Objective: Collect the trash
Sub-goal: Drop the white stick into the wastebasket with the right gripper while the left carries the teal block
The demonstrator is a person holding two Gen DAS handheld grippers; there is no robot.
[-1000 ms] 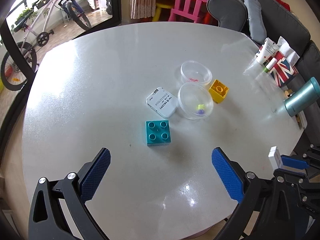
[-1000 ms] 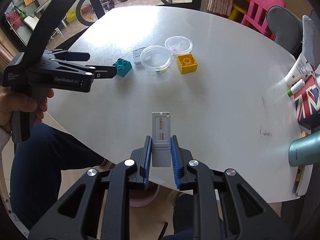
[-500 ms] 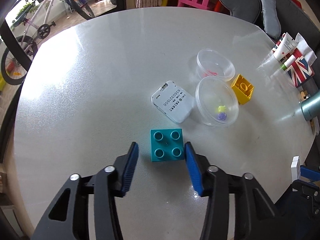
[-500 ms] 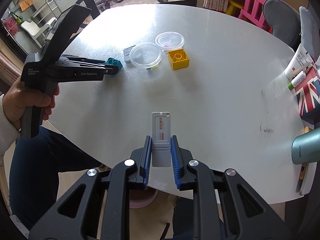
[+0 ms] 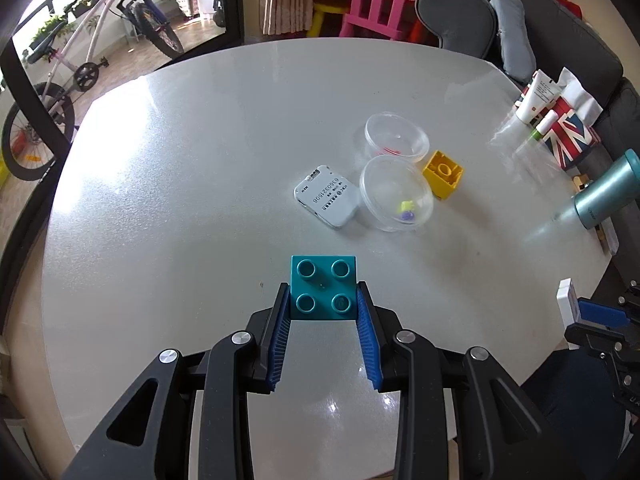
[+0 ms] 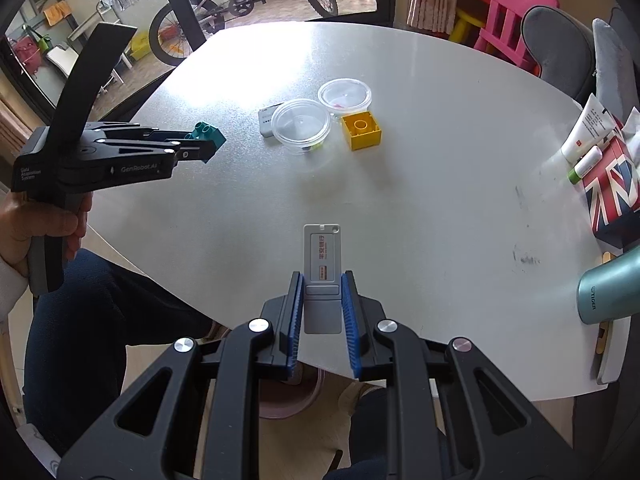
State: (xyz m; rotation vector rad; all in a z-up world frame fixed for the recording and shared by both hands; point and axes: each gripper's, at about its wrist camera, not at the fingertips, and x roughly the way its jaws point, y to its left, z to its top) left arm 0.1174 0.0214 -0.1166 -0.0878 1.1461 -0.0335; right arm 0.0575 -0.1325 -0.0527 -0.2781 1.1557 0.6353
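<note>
My left gripper (image 5: 322, 292) is shut on a teal toy brick (image 5: 323, 284), its blue pads against the brick's two sides. In the right wrist view the brick (image 6: 208, 133) sits in the left gripper (image 6: 202, 148) slightly above the white table (image 6: 420, 184). My right gripper (image 6: 322, 280) is shut on a grey flat card-like device (image 6: 322, 264), held over the table's near edge. On the table lie a white flat device (image 5: 327, 196), two clear plastic cups (image 5: 396, 194) and a yellow brick (image 5: 443, 173).
At the table's right edge are a teal flask (image 6: 608, 292), a Union Jack box (image 6: 612, 192) and white tubes (image 6: 588, 130). A dark bin (image 6: 288, 396) sits under the near edge. A pink chair (image 5: 376, 8), sofa and bicycle stand beyond.
My left gripper moved forward to the teal brick, closed its jaws on it and raised it a little. My right gripper stayed shut on the grey device, almost still.
</note>
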